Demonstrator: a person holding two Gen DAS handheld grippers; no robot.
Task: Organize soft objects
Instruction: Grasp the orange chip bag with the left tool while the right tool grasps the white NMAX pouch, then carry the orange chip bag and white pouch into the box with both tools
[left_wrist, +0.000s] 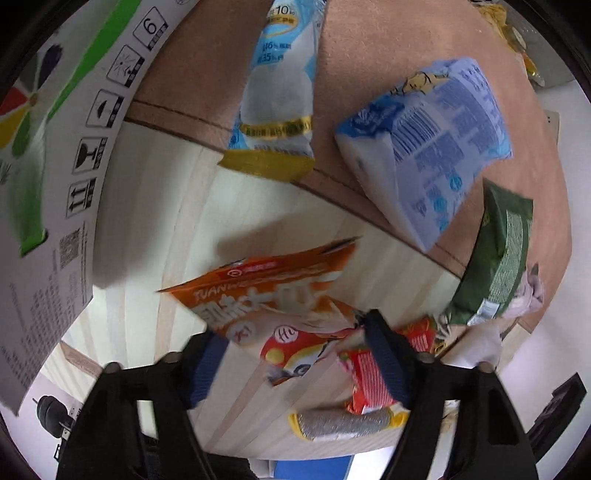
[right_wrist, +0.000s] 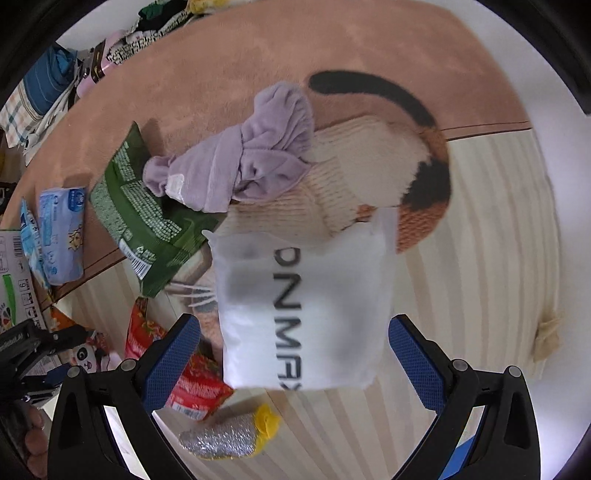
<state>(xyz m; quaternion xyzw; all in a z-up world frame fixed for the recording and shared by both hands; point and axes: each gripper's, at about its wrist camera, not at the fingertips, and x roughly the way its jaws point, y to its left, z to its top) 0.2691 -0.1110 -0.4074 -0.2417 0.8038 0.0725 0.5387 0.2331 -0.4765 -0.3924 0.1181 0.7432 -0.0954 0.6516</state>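
My left gripper (left_wrist: 295, 354) is open over an orange snack bag (left_wrist: 266, 291); the bag's lower end lies between the fingers, untouched as far as I can see. A red packet (left_wrist: 369, 376) and a silver-and-yellow scrubbing sponge (left_wrist: 343, 424) lie by the right finger. My right gripper (right_wrist: 295, 362) is open around a white soft pouch (right_wrist: 303, 310) printed with black letters, apart from both pads. A lilac cloth (right_wrist: 251, 162) lies beyond it on a green bag (right_wrist: 147, 221). The sponge also shows in the right wrist view (right_wrist: 229, 439).
A white-and-green carton (left_wrist: 55, 177) stands at the left. A blue-and-yellow snack bag (left_wrist: 277, 92), a blue tissue pack (left_wrist: 432, 147) and the green bag (left_wrist: 495, 258) lie on the cat-patterned rug (right_wrist: 480, 258). Clothes are piled at the far left (right_wrist: 44, 96).
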